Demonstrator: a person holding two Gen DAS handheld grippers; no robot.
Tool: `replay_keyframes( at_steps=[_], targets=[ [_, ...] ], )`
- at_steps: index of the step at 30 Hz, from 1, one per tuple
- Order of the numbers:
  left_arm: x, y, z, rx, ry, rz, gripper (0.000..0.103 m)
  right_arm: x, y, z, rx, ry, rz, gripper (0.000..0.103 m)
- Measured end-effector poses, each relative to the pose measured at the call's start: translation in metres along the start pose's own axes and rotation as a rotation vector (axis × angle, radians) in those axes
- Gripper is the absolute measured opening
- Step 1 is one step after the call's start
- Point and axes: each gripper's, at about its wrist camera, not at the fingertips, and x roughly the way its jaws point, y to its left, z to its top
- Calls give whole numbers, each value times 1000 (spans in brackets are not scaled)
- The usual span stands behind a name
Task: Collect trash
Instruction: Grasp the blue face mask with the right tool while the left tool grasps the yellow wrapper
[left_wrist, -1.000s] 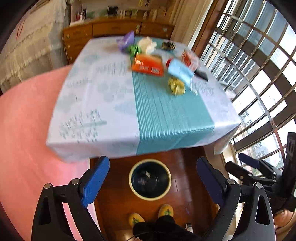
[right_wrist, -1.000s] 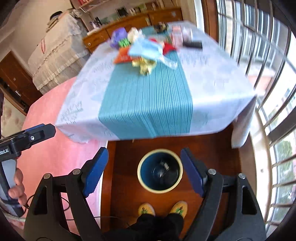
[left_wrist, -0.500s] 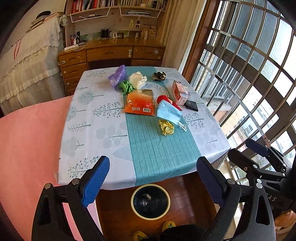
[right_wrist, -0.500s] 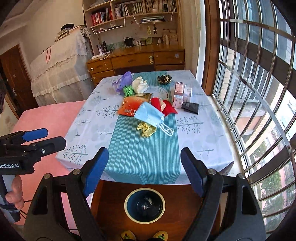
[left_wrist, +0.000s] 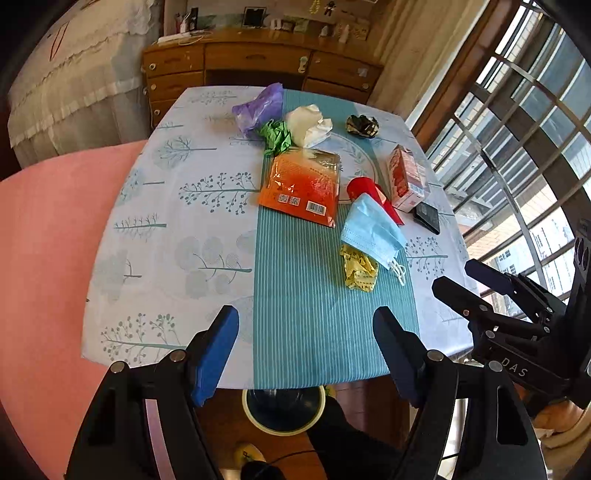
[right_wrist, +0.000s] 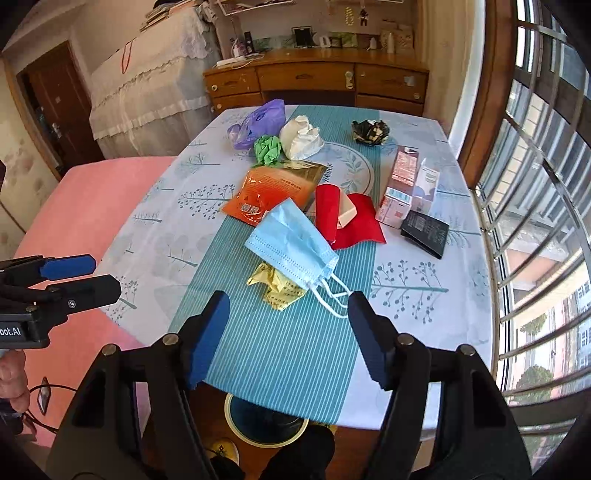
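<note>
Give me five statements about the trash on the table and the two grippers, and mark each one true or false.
1. The blue face mask lies partly over the yellow wrapper. True.
2. The left gripper holds the orange packet. False: its jaws are empty and the packet lies on the table.
3. The bin stands on the floor beneath the table's near edge. True.
4. The purple bag sits in the bin. False: it lies at the table's far end, beside the green crumpled paper.
5. The right gripper is shut on the mask. False: it is open, touching nothing.
</note>
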Motion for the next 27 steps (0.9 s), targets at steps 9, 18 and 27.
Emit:
replay_keyframes(
  at_steps=[9,18,27],
  targets=[
    [67,-9,30,-155,41,73,76,90,-20,46,-205,102,131,61],
    [87,-4,32,-255,52,120,76,131,-3,52,-385,178,201,17],
    [100,-26,47,-224,63,71,77,78,-46,57,-255,69,278,7]
  ],
)
